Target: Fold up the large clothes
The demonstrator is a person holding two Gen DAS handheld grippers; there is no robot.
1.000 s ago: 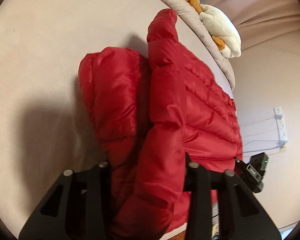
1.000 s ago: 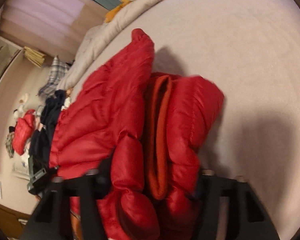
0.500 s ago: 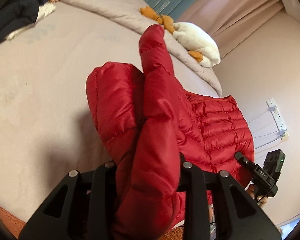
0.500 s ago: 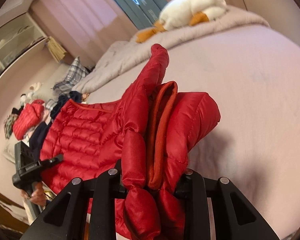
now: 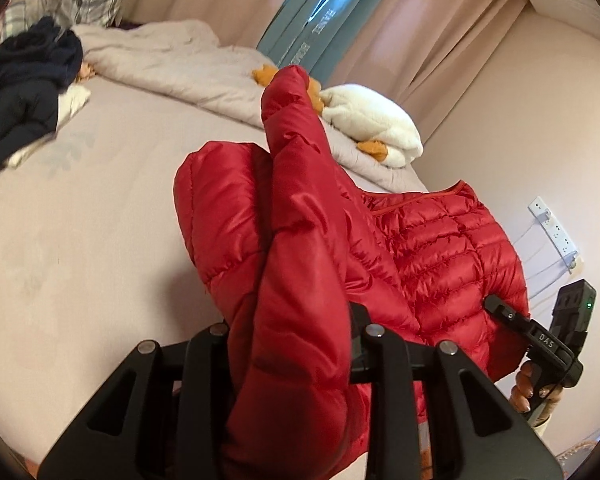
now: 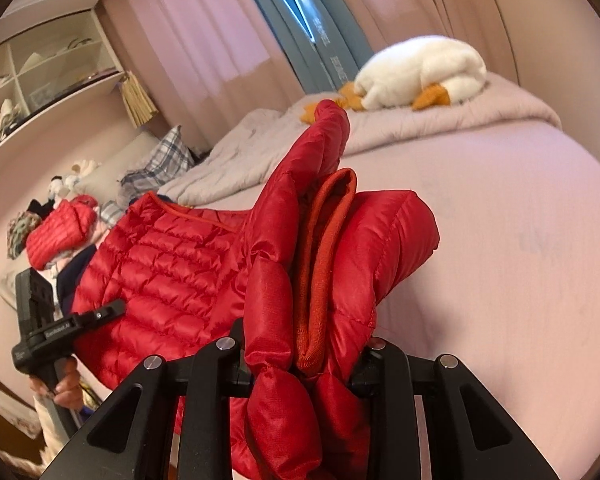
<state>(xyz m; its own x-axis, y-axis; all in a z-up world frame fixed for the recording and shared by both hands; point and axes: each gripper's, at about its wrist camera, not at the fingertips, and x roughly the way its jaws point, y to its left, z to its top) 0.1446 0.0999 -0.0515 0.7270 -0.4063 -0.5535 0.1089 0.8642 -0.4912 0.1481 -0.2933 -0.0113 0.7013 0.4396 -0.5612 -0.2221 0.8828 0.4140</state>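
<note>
Red puffer jacket (image 5: 440,264) hangs above the bed (image 5: 80,240), bunched between both grippers. Left gripper (image 5: 296,344) is clamped nearly closed on a padded fold at 6 o'clock; right gripper (image 6: 304,352) likewise pinches the orange-lined edge. Plush duck (image 6: 420,68) lies on the bedding at 1 o'clock.

Red quilted puffer jacket (image 5: 300,264) held bunched above the bed (image 5: 80,240).

Shiny, stitched in narrow bands, with an orange-red lining (image 6: 320,264) showing in the fold. It hangs near the bed's near edge, a sleeve (image 6: 324,140) sticking upward, its quilted body (image 6: 172,264) spread between both gripped ends.
</note>
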